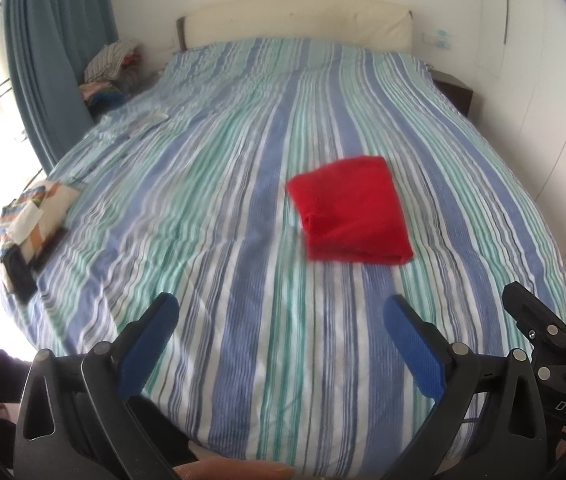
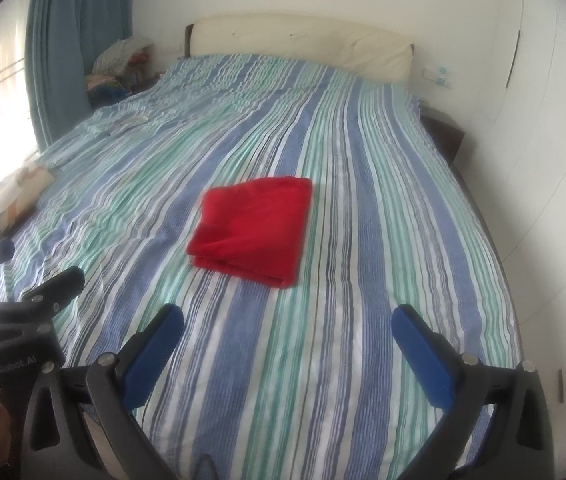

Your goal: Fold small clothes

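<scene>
Already folded, it seems: red cloth (image 1: 349, 210) in a neat square, flat on the striped bed cover (image 1: 243, 280), about in the middle of the bed. Edges lined up, layers showing at the near side. No loose sleeve or corner sticking out, as far as can be seen.

Left gripper (image 1: 279, 340) near the foot of the bed, blue fingers (image 1: 151, 344) spread wide, nothing between them. Right gripper (image 2: 289, 354) just the same: fingers (image 2: 423, 360) wide apart, holding nothing. Both well back from the red cloth, not touching it.

Off at the left edge of the bed, a stack of colourful folded things (image 1: 35, 216). Farther back by the blue curtain (image 1: 55, 48), a messy pile of clothes (image 1: 113, 60) beside the bed.

So, probably done with this piece. Maybe still left: moving the red square over to the stack, then picking another small thing to fold. Hard to tell from here which pile holds unfolded ones.
</scene>
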### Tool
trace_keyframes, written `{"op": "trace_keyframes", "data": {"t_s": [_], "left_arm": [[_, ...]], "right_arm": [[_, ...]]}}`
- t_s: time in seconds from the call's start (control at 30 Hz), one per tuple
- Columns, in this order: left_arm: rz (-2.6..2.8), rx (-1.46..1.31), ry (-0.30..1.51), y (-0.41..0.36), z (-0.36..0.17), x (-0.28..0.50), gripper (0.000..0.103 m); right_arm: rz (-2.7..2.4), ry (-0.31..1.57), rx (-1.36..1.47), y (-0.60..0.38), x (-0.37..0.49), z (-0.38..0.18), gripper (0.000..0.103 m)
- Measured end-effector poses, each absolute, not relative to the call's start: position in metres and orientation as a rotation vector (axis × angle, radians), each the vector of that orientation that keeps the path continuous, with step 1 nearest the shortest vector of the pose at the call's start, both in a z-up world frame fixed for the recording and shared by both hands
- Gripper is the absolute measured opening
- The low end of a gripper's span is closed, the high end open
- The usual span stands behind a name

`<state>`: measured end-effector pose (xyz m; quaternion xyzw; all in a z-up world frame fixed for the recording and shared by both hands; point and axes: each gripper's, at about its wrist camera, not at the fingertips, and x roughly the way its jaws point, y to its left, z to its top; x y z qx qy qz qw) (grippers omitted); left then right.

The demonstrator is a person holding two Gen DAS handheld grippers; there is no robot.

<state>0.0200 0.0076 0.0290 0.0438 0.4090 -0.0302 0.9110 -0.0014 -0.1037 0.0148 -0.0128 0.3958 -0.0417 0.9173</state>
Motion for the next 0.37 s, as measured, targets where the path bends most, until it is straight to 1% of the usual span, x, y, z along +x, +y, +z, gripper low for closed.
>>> {"op": "trace_keyframes", "data": {"t_s": [0.37], "left_arm": [[-0.070, 0.089, 0.826, 0.0046, 0.0299, 0.0154, 0.102]], "right_arm": [[-0.089, 0.816, -0.017, -0.1079, -0.0011, 0.0131, 0.102]]}}
